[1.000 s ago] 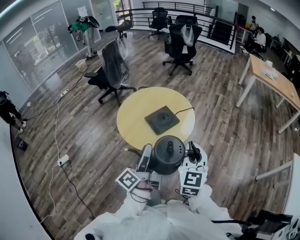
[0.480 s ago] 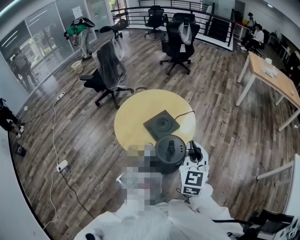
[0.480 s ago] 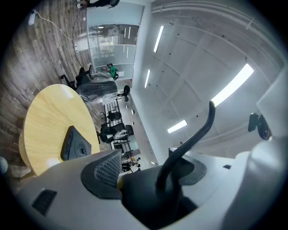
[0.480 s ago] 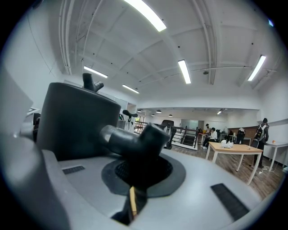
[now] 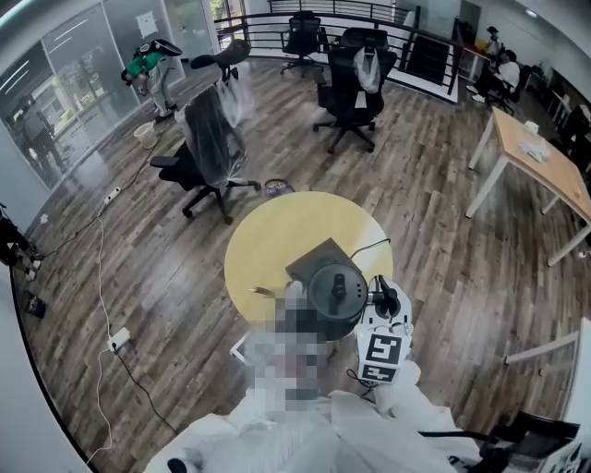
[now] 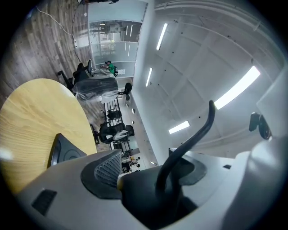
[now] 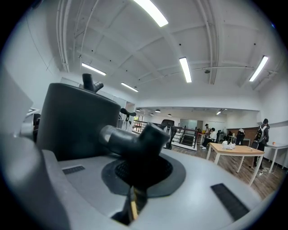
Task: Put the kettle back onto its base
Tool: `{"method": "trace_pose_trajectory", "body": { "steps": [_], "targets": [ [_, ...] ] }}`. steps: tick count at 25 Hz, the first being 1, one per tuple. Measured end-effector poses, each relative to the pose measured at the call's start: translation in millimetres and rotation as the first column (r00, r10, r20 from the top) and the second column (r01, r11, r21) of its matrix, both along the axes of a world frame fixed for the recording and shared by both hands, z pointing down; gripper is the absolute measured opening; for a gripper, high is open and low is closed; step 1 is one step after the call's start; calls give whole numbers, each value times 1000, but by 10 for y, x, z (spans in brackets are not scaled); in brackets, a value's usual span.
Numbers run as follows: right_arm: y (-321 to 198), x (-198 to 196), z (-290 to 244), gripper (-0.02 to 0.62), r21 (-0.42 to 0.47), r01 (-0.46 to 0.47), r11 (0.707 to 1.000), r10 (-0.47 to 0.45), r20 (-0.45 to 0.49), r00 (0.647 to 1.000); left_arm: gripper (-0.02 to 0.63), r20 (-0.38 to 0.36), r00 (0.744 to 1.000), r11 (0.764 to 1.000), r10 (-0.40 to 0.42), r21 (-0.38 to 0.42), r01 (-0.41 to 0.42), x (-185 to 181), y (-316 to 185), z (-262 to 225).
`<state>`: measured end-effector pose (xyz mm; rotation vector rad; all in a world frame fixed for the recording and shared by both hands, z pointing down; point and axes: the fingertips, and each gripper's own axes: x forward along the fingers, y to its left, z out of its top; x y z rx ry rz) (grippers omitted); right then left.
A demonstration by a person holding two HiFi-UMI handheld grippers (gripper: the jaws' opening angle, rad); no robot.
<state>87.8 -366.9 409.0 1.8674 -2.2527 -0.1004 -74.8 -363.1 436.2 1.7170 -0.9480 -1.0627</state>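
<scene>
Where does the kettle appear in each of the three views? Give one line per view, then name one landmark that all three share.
Head view: kettle lower centre, over the round table's near edge.
Left gripper view: bottom centre, black body between the jaws.
Right gripper view: left of centre, dark body, its handle between the jaws.
Shared landmark: the black office chair by the railing.

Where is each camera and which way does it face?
Head view: person's head, steeply down on round table, base, kettle; sleeves, right gripper show.
Left gripper view: left gripper, facing table and base; own fingers clamp kettle.
Right gripper view: right gripper, facing kettle handle between own fingers.
Head and left gripper views share table, base.
</scene>
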Motion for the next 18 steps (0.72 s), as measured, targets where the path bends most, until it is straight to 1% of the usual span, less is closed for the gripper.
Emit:
{"method": "trace_pose_trajectory", "body": {
  "steps": [6,9,12,15,17,18],
  "targets": [
    [-644,-158,18,26,-8,-3,1000,3,10,1000,328,8,1000,1000,-2,-15,2,-165,-653,27],
    [-877,-217,20,26,4,-23,1000,23,18,1000,328,32,999,1000,-2,-23,2,-245,-913,50],
    [-1086,-226,64,26,7,-54,999,54,20,998,325,88,996,1000,1,-23,1,-289,-1192,125],
    [-1245,-159,209,26,-20,-81,997,82,26,996,325,153,988,999,8,-42,-1,-253,-1410,268],
    [-1327,-102,315,26,-35,-95,995,96,24,995,325,217,976,1000,9,-30,-2,-218,-1529,315],
    [-1369,-85,361,26,-36,-100,994,101,14,995,325,261,965,1000,2,-13,2,-215,-1597,315]
  ]
}}
